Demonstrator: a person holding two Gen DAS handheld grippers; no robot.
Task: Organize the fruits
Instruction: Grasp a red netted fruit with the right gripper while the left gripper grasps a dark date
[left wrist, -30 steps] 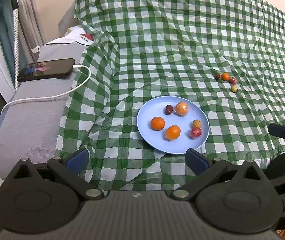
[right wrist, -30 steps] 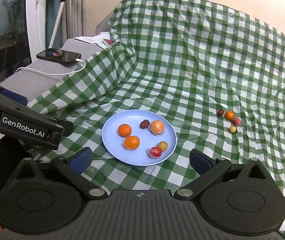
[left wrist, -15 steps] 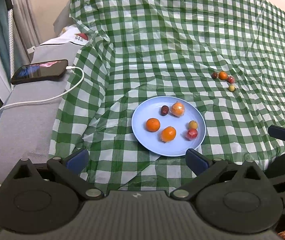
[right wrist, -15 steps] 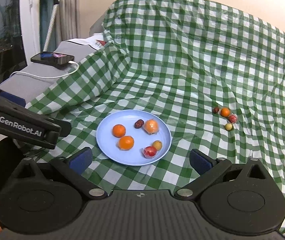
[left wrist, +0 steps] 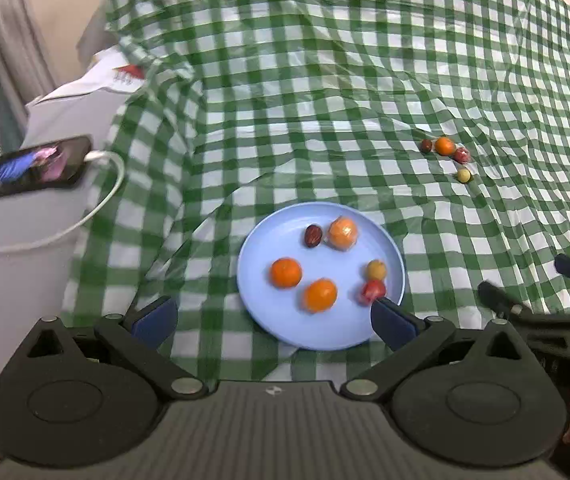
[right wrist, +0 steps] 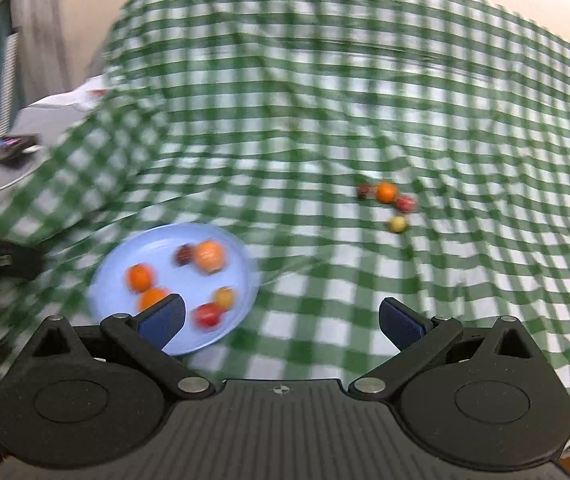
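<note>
A light blue plate (left wrist: 269,240) (right wrist: 117,264) lies on the green checked cloth and holds several small fruits, among them two oranges (left wrist: 286,272), a wrapped orange (left wrist: 342,233), a dark date (left wrist: 313,235) and a red fruit (left wrist: 373,290). A separate cluster lies farther right on the cloth: a small orange (left wrist: 444,145) (right wrist: 386,192), a dark fruit (left wrist: 426,145), a red fruit (left wrist: 461,155) and a yellow fruit (left wrist: 464,175) (right wrist: 397,224). My left gripper (left wrist: 271,318) is open just short of the plate, holding nothing. My right gripper (right wrist: 281,318) is open and empty, right of the plate; its view is blurred.
A phone (left wrist: 37,166) on a white charging cable (left wrist: 97,204) rests on a grey surface at the left, beside the cloth's edge. The cloth (left wrist: 325,80) rises in folds at the back. The other gripper's arm (left wrist: 541,320) shows at the left wrist view's right edge.
The right gripper has swung to the right and closer to the cloth, so the plate now sits at its left and the loose cluster nearer its centre. The left gripper moved a little forward.
</note>
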